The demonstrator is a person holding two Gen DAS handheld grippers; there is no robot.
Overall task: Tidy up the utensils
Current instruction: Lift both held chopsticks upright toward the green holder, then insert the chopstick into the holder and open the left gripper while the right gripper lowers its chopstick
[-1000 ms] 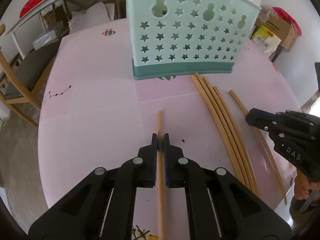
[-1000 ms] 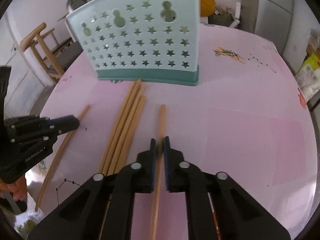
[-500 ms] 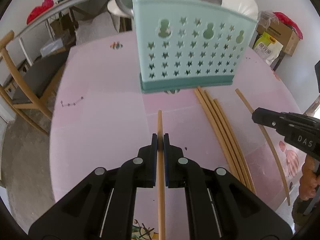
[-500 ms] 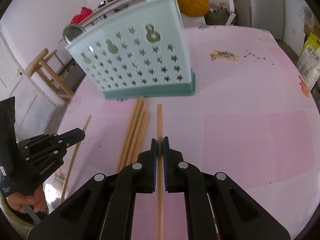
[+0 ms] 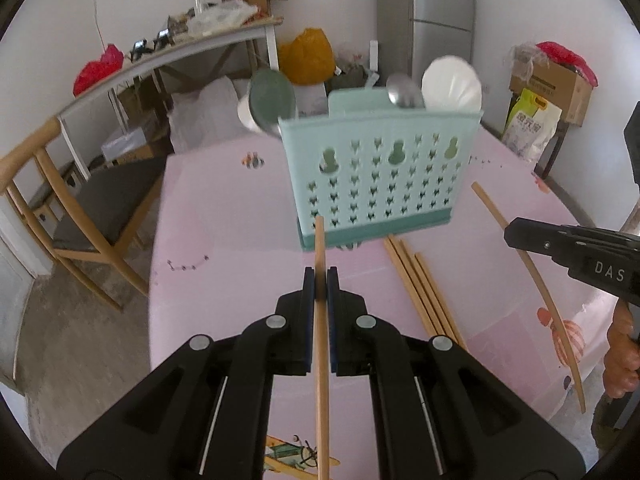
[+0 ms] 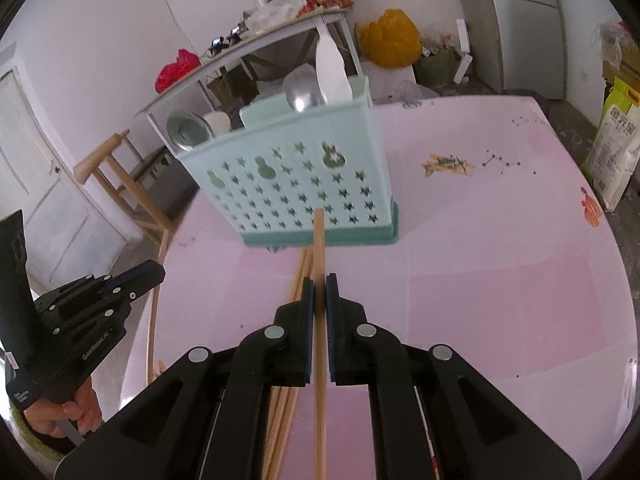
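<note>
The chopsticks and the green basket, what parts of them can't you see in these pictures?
- Held chopstick, left wrist view: its back end is cut off by the bottom edge.
- Other held chopstick, right wrist view: its back end is cut off the same way.
- Basket, both views: the star wall hides the inside and the spoon handles.
- Loose chopsticks, right wrist view: near ends hidden under the right gripper.

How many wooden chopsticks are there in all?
5: one chopstick clamped in the left gripper, one in the right gripper, three visible in a bundle on the table before the caddy; it may hide a fourth.
</note>
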